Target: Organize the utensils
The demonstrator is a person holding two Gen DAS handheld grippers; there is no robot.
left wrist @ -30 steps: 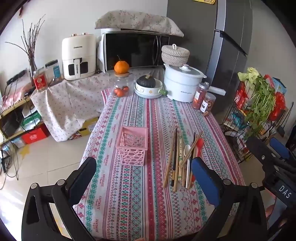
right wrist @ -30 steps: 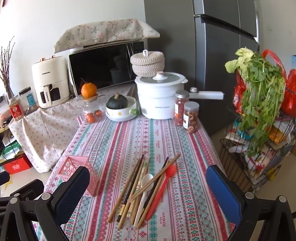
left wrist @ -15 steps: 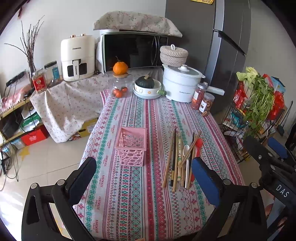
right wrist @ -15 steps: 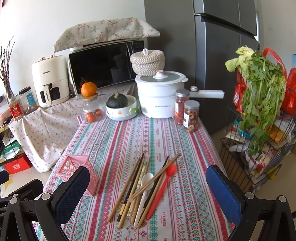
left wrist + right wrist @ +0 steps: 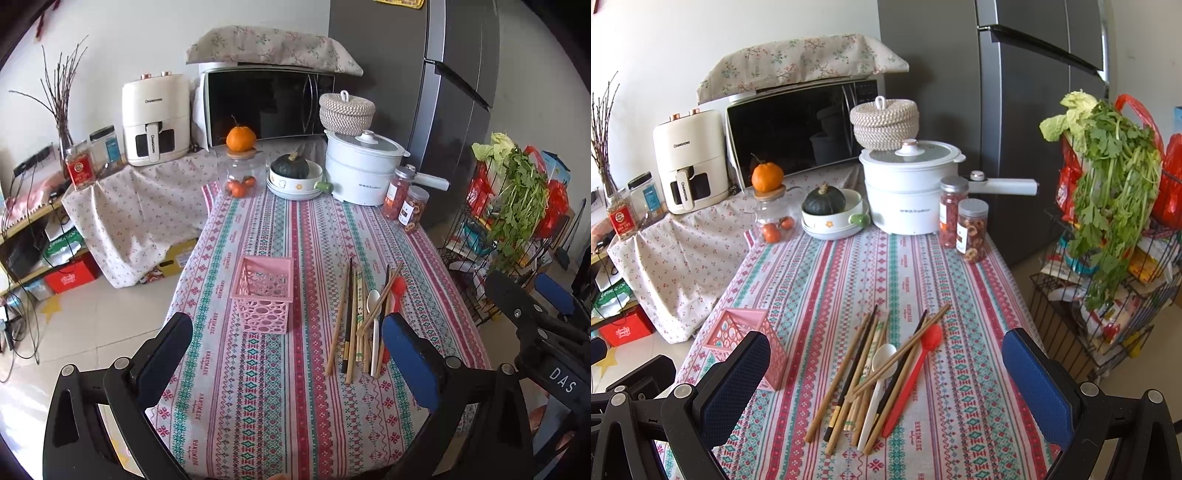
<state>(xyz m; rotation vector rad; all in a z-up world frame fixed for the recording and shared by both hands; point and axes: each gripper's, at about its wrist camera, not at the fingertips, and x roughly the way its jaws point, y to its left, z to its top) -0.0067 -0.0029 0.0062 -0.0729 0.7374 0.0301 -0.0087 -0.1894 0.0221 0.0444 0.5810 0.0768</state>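
Since a second ago the left wrist view has drawn back a little: the pink basket (image 5: pixel 264 293) and the utensil pile (image 5: pixel 364 321) sit slightly higher and smaller in frame, while the right wrist view has barely changed. The left gripper (image 5: pixel 286 354) hangs above the near table edge, fingers spread wide with nothing between them. The right gripper (image 5: pixel 886 380) is likewise wide and empty, framing the utensils in the lower centre of its view.

The striped tablecloth (image 5: pixel 827 280) is bare through the middle of both frames, leaving open room between the pile and the things at the far end. The table's left edge drops to tiled floor (image 5: pixel 92 314); its right edge lies near a wire rack (image 5: pixel 1108 325) holding greens.

At the top of the cloth stand a glass jar (image 5: pixel 774 218), a bowl with a dark squash (image 5: pixel 831 218), a white pot (image 5: pixel 910 192) and two snack jars (image 5: pixel 962 221).

The pile holds wooden and dark chopsticks crossing loosely, a white spoon (image 5: pixel 877 380) and a red spoon (image 5: pixel 916 373). The basket stands upright just left of it, apart.
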